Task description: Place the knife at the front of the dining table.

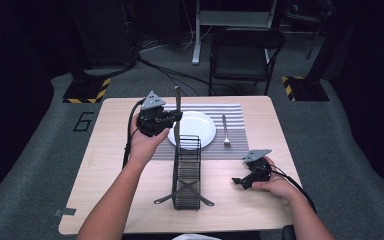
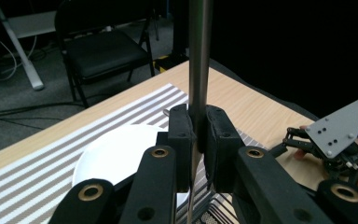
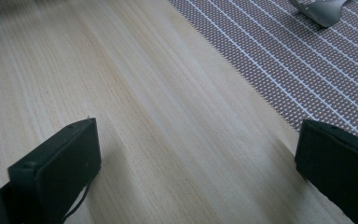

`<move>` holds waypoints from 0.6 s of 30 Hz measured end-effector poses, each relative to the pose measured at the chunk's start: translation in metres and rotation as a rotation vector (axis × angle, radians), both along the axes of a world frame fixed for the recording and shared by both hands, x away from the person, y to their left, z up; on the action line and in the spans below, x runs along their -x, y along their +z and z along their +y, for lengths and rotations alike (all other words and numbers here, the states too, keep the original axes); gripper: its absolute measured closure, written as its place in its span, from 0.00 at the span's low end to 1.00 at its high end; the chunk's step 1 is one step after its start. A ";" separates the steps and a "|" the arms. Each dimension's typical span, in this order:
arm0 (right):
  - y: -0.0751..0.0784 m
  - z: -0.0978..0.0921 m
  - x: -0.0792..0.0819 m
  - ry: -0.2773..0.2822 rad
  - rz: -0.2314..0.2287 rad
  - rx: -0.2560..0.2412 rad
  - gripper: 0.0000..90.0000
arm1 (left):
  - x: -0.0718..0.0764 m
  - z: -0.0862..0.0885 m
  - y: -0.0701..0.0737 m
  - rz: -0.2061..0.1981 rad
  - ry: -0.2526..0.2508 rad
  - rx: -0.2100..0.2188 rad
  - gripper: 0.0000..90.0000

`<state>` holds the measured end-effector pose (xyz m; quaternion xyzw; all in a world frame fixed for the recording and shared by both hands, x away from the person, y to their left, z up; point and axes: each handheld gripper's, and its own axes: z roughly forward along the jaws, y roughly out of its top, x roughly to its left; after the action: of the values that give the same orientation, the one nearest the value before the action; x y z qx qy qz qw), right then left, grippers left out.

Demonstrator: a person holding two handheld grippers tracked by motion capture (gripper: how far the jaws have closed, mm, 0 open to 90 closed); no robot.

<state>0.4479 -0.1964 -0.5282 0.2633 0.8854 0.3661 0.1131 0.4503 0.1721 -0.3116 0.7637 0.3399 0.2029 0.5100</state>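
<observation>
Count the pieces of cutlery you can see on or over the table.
2. A fork lies on the striped placemat right of the plate; a knife is held upright by the left hand-held gripper. The basket may hide more.

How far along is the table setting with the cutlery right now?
Done, it seems: a plate sits on the striped placemat, with a fork lying to its right. In hand: the left gripper is shut on an upright metal utensil, probably a knife, above the black wire caddy. Left: laying it by the plate. The right gripper rests open on the table.
</observation>
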 end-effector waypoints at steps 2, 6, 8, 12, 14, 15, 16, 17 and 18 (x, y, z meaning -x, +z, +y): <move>0.000 0.000 0.000 0.000 0.000 0.000 0.00 | 0.000 0.002 0.003 -0.007 0.003 0.002 0.91; 0.000 0.000 0.000 0.000 0.000 0.000 0.00 | 0.001 0.008 0.009 -0.023 0.019 0.009 0.91; 0.000 0.000 0.000 0.000 0.000 0.000 0.00 | 0.001 0.011 0.011 -0.029 0.027 0.007 0.91; 0.000 0.000 0.000 0.000 0.000 0.000 0.00 | 0.001 0.017 0.013 -0.036 0.042 0.012 0.91; 0.000 0.000 0.000 -0.001 0.000 0.000 0.00 | 0.000 0.020 0.013 -0.037 0.050 0.012 0.91; 0.000 0.000 0.000 -0.001 0.001 0.000 0.00 | 0.000 0.022 0.012 -0.037 0.056 0.012 0.91; 0.000 0.000 0.000 -0.001 0.000 0.000 0.00 | -0.001 0.023 0.012 -0.035 0.059 0.013 0.91; 0.000 0.000 0.000 0.004 -0.005 0.001 0.00 | -0.002 0.025 0.011 -0.035 0.064 0.015 0.91; 0.000 0.000 0.000 0.004 -0.004 0.001 0.00 | -0.003 0.026 0.009 -0.030 0.069 0.019 0.92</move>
<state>0.4481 -0.1966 -0.5284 0.2608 0.8858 0.3664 0.1145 0.4529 0.1982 -0.3022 0.7434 0.3604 0.2287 0.5149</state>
